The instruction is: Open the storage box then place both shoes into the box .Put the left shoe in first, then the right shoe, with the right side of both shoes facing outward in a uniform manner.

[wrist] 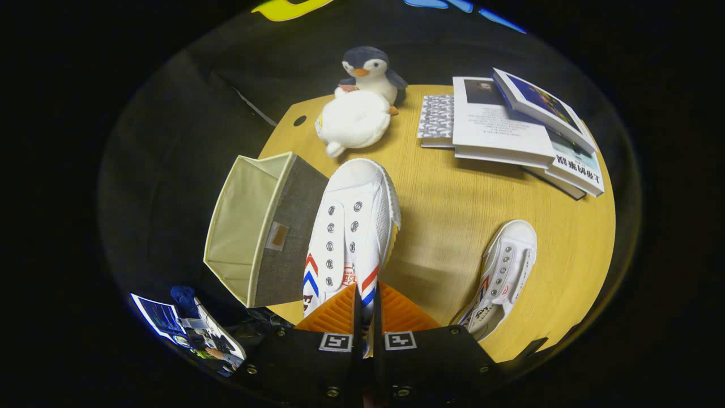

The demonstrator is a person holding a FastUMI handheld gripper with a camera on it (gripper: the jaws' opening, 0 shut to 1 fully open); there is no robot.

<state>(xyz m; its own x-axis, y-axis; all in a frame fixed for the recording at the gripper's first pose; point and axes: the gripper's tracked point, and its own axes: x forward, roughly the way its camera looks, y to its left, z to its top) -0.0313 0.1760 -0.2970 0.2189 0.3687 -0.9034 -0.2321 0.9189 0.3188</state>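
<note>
**Shoe held over the desk beside the open box**

On the round wooden desk [453,226], light yellow-brown in tone, everything in the scene is gathered. A small dark hole sits near the desk's far left edge.

Largest on it is the grey fabric storage box [266,226] with a pale cream lining, standing at the left edge of the desk, open, its mouth turned to the left so the lining shows. A small tan tag sits on its grey wall.

At the far right edge lies a loose stack of white-covered books [510,130], several overlapping, one blue-edged volume tilted on top. A small patterned grey-and-white booklet [436,119] lies just beside the stack on its left.

Next in size, a white canvas shoe with red and blue chevron stripes [351,226] and metal eyelets runs straight ahead from the gripper [367,309], toe pointing toward the far edge, just beside the box's grey wall. The two fingers are closed narrowly on its heel part, each pressing a side; whether the shoe is lifted or resting on the desk cannot be told.

Near the far edge a white plush toy [354,122] lies touching a small penguin plush with a dark head and orange beak [371,71] behind it.

A second white canvas shoe [504,272] lies near the right front edge, well apart from the first, opening toward the front.
</note>
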